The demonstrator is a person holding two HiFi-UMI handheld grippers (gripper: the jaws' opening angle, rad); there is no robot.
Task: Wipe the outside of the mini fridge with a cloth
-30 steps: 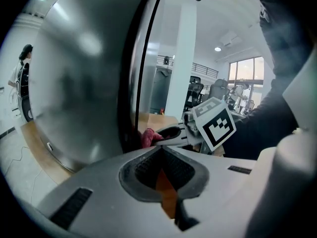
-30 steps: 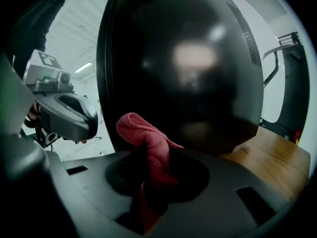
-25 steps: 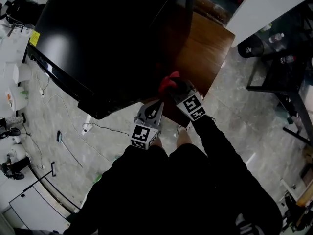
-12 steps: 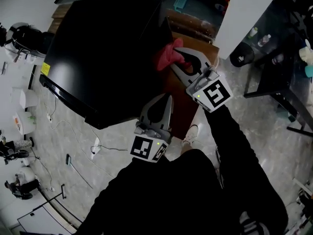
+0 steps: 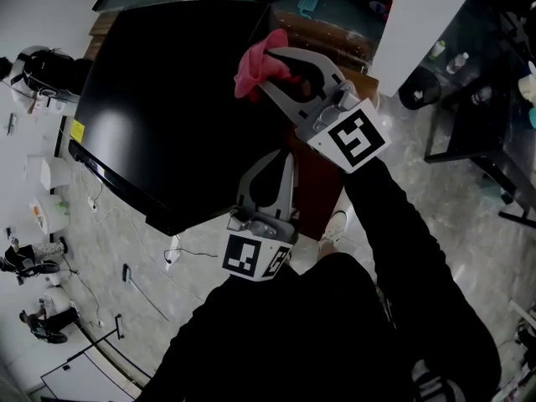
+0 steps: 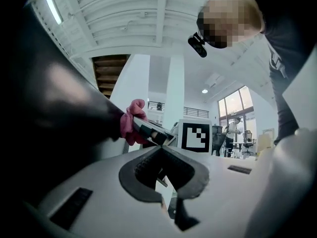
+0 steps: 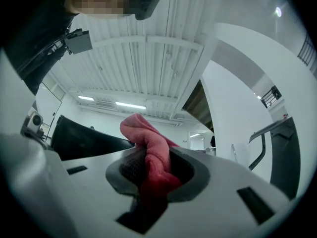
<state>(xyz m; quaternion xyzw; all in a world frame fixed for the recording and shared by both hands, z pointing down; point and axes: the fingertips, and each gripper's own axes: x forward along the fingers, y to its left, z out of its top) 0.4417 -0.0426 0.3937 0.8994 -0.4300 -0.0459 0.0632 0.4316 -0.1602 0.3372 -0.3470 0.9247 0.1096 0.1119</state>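
Mini fridge [image 5: 167, 99], yellow label [image 5: 77, 130] illegible, R gripper [image 5: 268, 69] jaws clamp pink cloth [image 5: 251, 64], L gripper [image 5: 289, 157] jaws together.

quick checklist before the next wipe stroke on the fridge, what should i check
1. Cloth held firmly: ok, the right gripper is shut on it, with a bunch sticking out past the tips.
2. Cloth pressed on the fridge: cannot tell; it sits at the top edge and contact is unclear.
3. Left gripper out of the wipe path: ok, shut on nothing, lower down by the near side.
4. Fridge top free of things: ok, nothing shows on it.
5. Dirt to target: cannot tell, the surface is too dark and glossy.
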